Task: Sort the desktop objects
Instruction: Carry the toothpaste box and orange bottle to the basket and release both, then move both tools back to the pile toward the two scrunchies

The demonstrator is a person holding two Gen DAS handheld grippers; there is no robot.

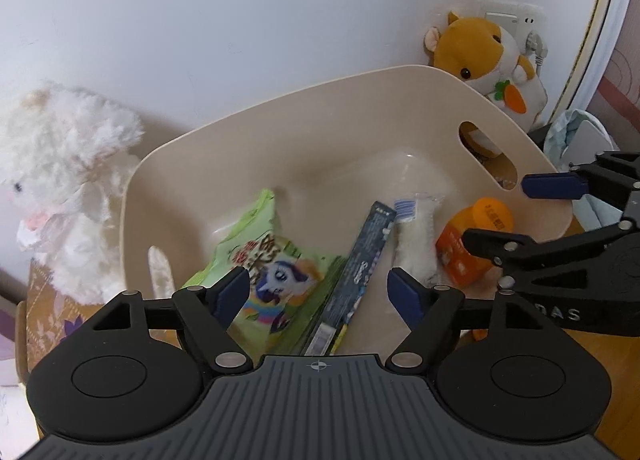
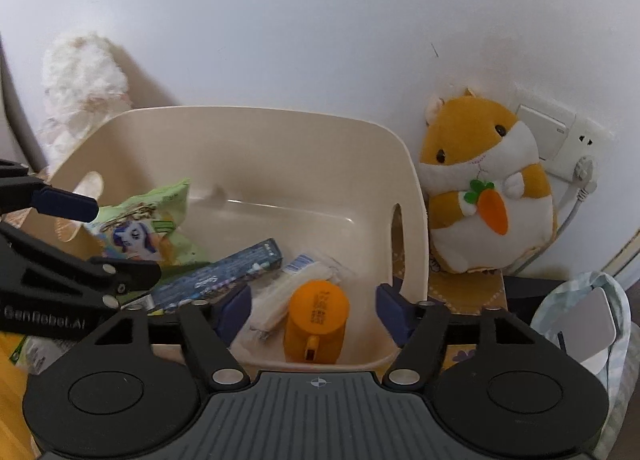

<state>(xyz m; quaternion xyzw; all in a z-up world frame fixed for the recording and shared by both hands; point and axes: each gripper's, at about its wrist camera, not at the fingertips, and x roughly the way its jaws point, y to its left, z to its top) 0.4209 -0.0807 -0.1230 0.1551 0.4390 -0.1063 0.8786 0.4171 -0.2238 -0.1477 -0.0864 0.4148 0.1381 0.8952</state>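
A beige plastic bin [image 1: 360,87] [image 2: 256,115] holds a green snack bag [image 1: 276,260] [image 2: 152,215], a dark toothpaste box [image 1: 360,260] [image 2: 224,272], a white packet with a blue stripe [image 1: 416,236] [image 2: 288,288] and an orange bottle [image 1: 460,256] [image 2: 316,324]. My left gripper [image 1: 319,294] [image 2: 114,240] hangs open over the bag and the box, its pads touching neither. My right gripper [image 2: 314,310] [image 1: 506,211] is open on either side of the orange bottle, with a gap at each pad.
A white fluffy plush [image 1: 68,187] [image 2: 80,87] sits left of the bin on a patterned box. An orange hamster plush [image 1: 480,47] [image 2: 484,187] leans on the wall at the right by a socket [image 2: 560,139]. A pale cloth bag [image 2: 580,320] stands at the far right.
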